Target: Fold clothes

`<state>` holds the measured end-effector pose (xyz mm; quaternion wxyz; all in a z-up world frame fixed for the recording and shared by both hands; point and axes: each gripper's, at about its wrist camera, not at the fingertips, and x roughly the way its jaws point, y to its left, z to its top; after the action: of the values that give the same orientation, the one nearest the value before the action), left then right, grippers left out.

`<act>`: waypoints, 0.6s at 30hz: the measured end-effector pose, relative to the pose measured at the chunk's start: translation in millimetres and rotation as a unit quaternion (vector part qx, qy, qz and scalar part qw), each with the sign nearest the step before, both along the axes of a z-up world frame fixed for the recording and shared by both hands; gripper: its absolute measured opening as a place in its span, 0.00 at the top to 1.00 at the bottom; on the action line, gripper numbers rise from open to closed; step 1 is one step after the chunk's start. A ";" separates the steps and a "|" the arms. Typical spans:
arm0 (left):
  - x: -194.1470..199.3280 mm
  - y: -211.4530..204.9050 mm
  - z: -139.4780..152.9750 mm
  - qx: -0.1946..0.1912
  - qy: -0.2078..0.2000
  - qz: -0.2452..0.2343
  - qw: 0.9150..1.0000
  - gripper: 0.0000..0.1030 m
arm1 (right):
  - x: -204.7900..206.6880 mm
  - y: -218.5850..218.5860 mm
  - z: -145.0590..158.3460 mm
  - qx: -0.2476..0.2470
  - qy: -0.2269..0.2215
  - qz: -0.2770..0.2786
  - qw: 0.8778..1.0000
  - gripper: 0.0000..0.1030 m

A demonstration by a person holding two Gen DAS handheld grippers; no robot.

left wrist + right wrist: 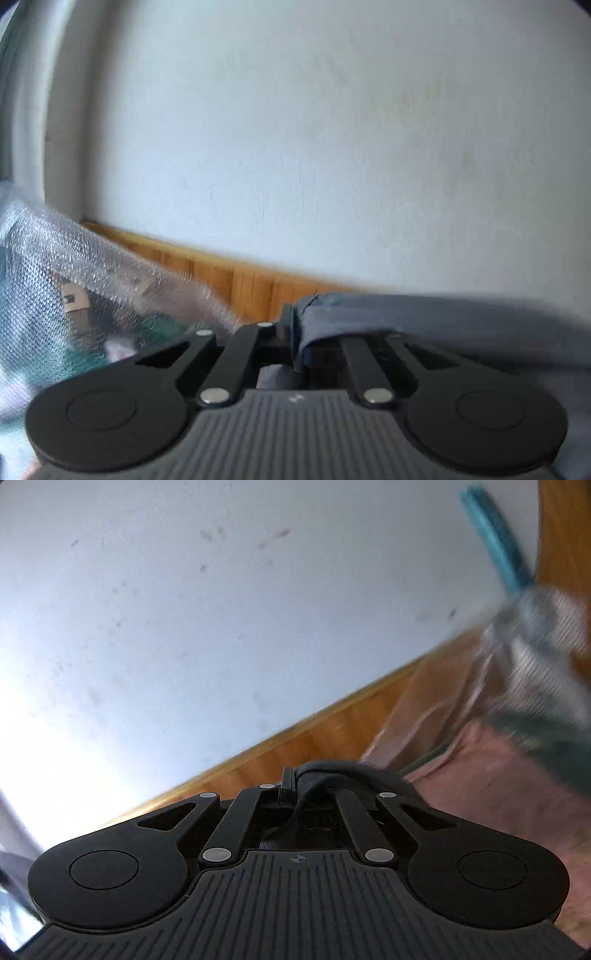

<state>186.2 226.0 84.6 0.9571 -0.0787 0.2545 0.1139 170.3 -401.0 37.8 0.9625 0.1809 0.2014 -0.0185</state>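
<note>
A blue-grey garment (443,317) drapes over the right side of my left gripper (295,321), which is shut on a fold of its edge; the cloth runs off to the right and down. In the right wrist view, my right gripper (293,786) is shut on a dark fold of the same garment (340,770), which curls over its right finger. Both grippers are raised and point at a pale wall. The rest of the garment is hidden below the gripper bodies.
A white wall (295,129) fills both views, with a wooden board (229,273) along its base. A bubble-wrap bundle (55,280) lies at the left. A pink cloth surface (498,782), a clear plastic-wrapped object (535,657) and a teal strip (495,542) sit at the right.
</note>
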 end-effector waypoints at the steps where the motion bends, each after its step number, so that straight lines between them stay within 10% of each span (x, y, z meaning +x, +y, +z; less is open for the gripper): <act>1: 12.2 -4.3 -21.7 0.002 0.048 -0.022 0.999 0.95 | -2.3 2.2 2.5 -0.018 0.006 -0.010 1.000 1.00; 4: 4.5 -27.5 -108.1 0.046 0.180 -0.063 0.980 0.93 | 17.6 18.8 -86.6 -0.126 0.167 -0.049 0.977 0.91; 7: -42.0 -17.7 -138.6 0.023 0.182 -0.076 0.980 0.77 | -28.7 4.2 -147.9 -0.038 0.262 -0.095 0.960 0.70; 10: -51.6 -2.4 -143.7 0.002 0.167 -0.065 0.984 0.63 | -101.5 -2.0 -162.4 -0.032 0.253 -0.116 0.960 0.43; 18: -77.4 38.4 -157.6 -0.054 0.128 -0.037 0.990 0.33 | -159.4 -2.9 -160.3 -0.009 0.270 -0.146 0.952 0.37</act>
<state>108.8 264.5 -72.9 0.9144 -0.1059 0.3836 0.0736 10.9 -403.9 -122.5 0.8604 0.1879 0.4250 -0.2090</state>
